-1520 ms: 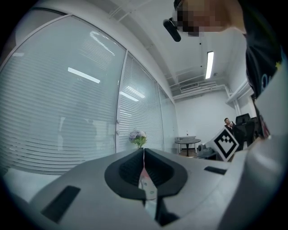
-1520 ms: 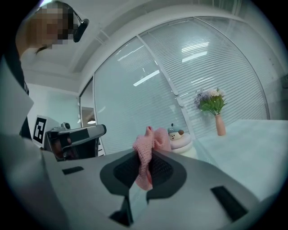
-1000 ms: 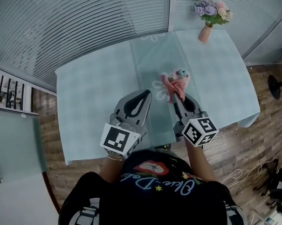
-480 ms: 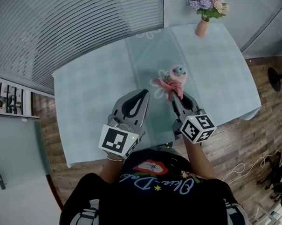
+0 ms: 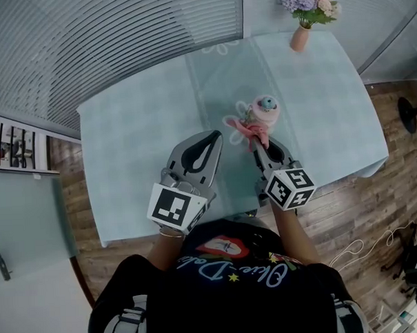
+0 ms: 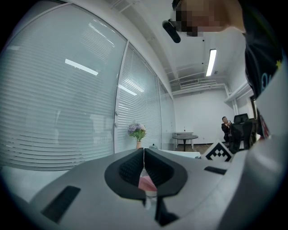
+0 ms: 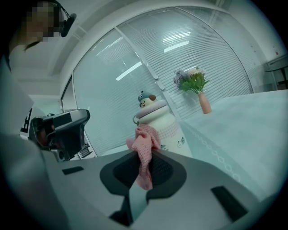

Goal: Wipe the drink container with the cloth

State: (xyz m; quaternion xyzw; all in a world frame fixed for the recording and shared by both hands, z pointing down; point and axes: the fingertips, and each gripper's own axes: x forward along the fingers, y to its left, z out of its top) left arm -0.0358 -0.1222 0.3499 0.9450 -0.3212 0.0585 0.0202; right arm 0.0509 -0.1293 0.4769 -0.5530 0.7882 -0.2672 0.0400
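Right gripper (image 7: 143,158) has its jaws clenched on the pink cloth (image 7: 144,143), which hangs down between the pads and bunches up above them. The bunched part sits right at the near side of the drink container (image 7: 167,130); in the right gripper view it overlaps the white body, and from the head view the two look to be touching. The container stands upright near the middle of the tabletop (image 5: 145,130). It has a pale body with small printed marks, a pink-checked band near the top and a little blue-capped figure (image 7: 146,98) on its lid. The lid is on, so what is inside cannot be seen.

Left gripper (image 6: 144,155) has its jaws pressed together with nothing between them. Only a sliver of pink shows past them, farther off. In the head view it hangs over the tabletop to the left of the cloth, apart from both cloth and container.

At the far right corner of the tabletop, well apart from the container, a slim pinkish vase (image 5: 300,39) stands upright and holds a bunch of purple and pink flowers (image 5: 310,2) with green leaves.

Deep in the room, the left gripper view catches a seated person (image 6: 225,128) beside a small round table (image 6: 185,136).
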